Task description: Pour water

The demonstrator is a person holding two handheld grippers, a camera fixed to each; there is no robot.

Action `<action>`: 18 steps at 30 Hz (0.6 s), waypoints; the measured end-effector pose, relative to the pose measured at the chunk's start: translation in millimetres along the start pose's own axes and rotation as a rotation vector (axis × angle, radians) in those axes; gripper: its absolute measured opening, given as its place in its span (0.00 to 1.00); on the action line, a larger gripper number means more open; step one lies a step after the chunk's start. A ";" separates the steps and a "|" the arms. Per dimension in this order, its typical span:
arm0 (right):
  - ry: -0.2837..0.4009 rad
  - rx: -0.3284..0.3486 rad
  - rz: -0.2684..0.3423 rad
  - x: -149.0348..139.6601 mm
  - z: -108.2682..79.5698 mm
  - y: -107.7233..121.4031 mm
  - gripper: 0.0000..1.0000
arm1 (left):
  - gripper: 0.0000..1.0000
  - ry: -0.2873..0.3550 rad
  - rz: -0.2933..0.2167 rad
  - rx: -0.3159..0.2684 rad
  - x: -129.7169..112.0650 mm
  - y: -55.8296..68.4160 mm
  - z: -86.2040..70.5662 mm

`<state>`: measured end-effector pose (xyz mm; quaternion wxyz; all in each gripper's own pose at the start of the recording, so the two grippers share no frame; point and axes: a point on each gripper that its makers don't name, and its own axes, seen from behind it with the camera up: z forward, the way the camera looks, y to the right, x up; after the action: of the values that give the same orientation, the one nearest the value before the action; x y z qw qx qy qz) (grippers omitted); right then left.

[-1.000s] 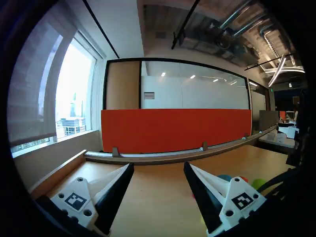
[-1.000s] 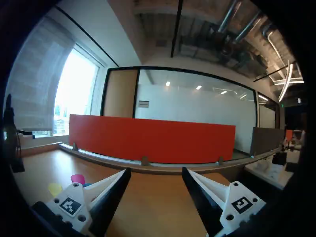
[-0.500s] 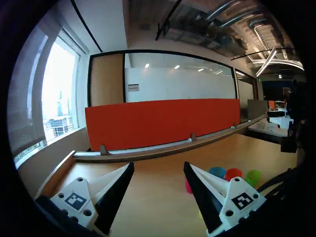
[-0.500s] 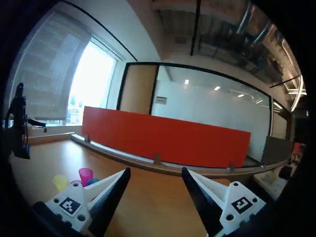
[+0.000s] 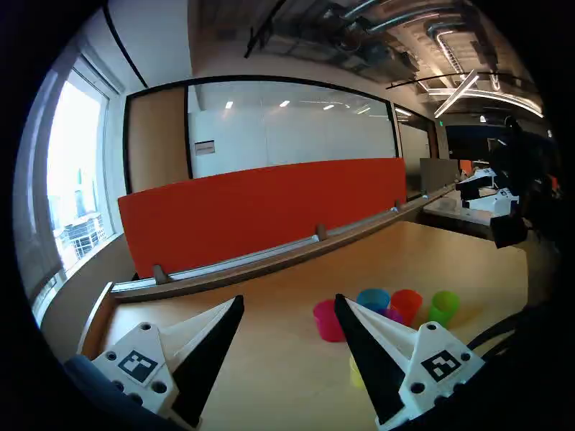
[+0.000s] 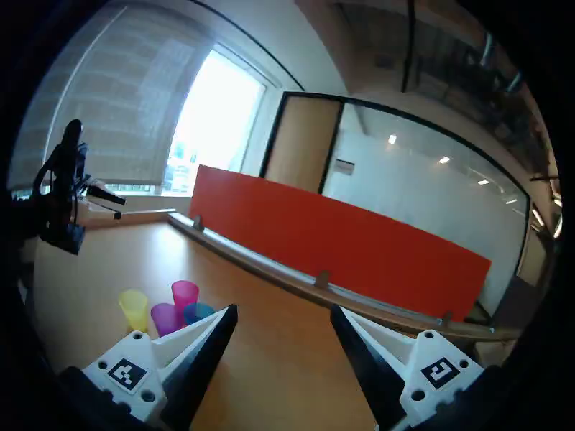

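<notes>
I see my left gripper and right gripper both spread wide, pinching nothing, above the wooden table. Coloured cups stand clustered just ahead.

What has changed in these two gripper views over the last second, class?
The left gripper and the right gripper both tipped downward toward the wooden desk, bringing the group of small coloured plastic cups into fuller view. Nothing was gripped or released; both sets of jaws stayed open and empty.
</notes>
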<state>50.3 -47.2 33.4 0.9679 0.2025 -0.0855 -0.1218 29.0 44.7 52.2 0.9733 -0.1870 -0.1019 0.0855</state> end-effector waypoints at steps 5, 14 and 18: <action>-0.037 0.068 -0.069 -3.0 3.6 -12.0 1.00 | 0.93 -0.040 0.009 -0.065 -1.7 7.6 8.7; -0.083 0.165 -0.105 -4.3 7.7 -27.5 1.00 | 0.93 -0.074 0.023 -0.192 -1.0 27.4 20.0; -0.097 0.185 -0.109 -5.1 10.4 -28.2 1.00 | 0.93 -0.085 0.032 -0.212 0.0 29.0 25.7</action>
<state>37.5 -74.7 30.5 0.9318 0.2890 -0.1320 -0.1754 19.3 80.1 64.6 0.9414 -0.2867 -0.1486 0.0975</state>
